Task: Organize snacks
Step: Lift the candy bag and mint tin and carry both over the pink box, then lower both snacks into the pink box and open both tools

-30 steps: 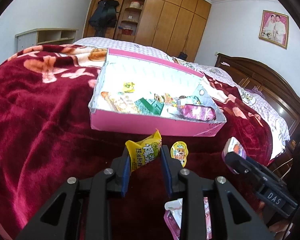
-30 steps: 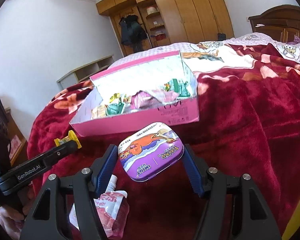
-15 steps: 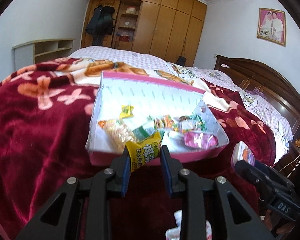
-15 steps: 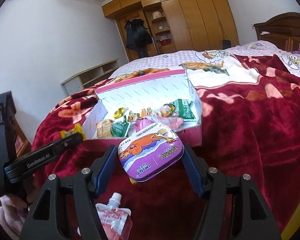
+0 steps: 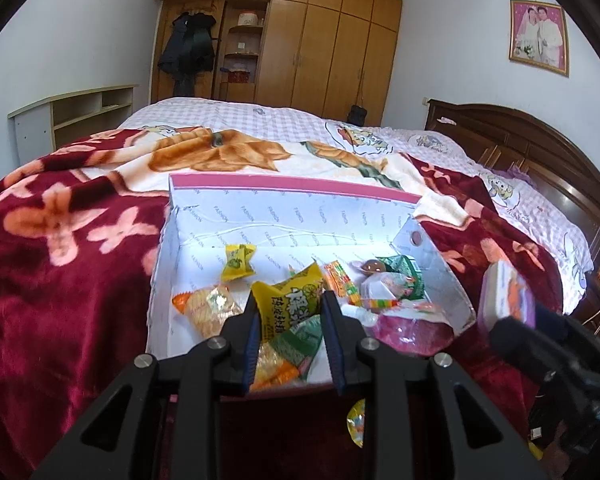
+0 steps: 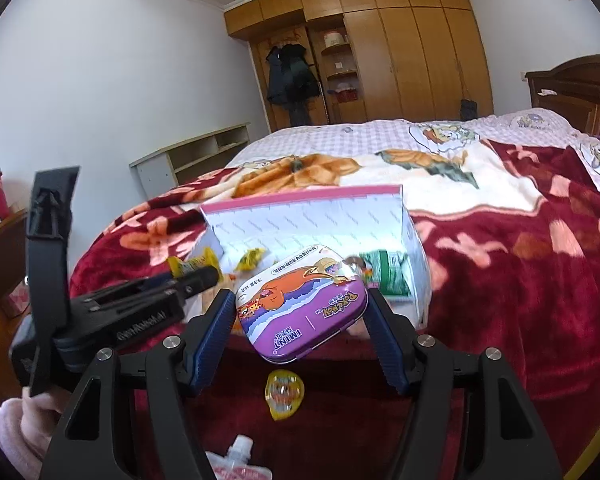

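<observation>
Left wrist view – left gripper [image 5: 288,316] clamps one yellow packet [image 5: 290,300], right gripper [image 6: 300,312] one mint tin [image 6: 300,300].

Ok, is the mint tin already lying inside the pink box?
No, the mint tin is clamped in the right gripper, in front of the pink box.

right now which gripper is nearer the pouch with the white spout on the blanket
Right. The right gripper, holding the mint tin, hangs nearly over the pouch; the left gripper reaches ahead over the pink box.
</observation>
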`<state>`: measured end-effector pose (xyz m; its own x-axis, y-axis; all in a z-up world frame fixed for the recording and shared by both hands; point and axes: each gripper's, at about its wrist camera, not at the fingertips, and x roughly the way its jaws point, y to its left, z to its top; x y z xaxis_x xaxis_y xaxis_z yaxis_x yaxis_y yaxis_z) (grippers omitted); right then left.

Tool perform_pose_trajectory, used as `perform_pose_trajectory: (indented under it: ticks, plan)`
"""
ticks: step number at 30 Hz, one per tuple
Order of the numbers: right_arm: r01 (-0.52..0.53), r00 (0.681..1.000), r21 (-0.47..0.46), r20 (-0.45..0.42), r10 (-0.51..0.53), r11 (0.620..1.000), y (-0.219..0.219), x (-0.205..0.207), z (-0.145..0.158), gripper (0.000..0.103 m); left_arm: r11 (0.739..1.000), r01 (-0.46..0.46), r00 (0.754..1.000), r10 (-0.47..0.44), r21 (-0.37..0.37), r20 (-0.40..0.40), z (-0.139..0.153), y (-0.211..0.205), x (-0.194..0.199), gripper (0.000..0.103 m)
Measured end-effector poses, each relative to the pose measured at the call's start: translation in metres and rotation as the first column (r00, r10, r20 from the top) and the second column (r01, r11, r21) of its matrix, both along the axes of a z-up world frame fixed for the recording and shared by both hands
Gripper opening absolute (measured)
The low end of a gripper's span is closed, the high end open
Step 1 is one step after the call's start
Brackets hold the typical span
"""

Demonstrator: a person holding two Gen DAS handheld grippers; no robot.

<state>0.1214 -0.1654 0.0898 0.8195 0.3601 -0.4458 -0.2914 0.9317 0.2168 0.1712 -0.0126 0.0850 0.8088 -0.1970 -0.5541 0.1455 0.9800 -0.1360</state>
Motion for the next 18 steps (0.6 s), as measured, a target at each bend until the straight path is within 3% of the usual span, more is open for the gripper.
perform_pose_trajectory:
  ticks: [11, 16, 18]
  plan:
    - [0.022, 0.999, -0.031, -0.030, -0.023, 0.999, -0.003, 0.046, 0.005, 0.067, 0.998, -0.004, 0.997, 0.009, 0.065, -0.081, -0.018, -0.004, 0.044, 0.030]
    - [0.034, 0.997, -0.020, -0.074, -0.035, 0.999, -0.007, 0.061, 0.000, 0.067, 0.999, -0.020, 0.991, 0.025, 0.040, -0.131, -0.031, -0.001, 0.061, 0.030]
    - [0.035, 0.996, -0.021, -0.083, -0.037, 0.999, -0.008, 0.066, -0.003, 0.067, 0.999, -0.028, 0.990, 0.032, 0.035, -0.134, -0.034, 0.002, 0.063, 0.034]
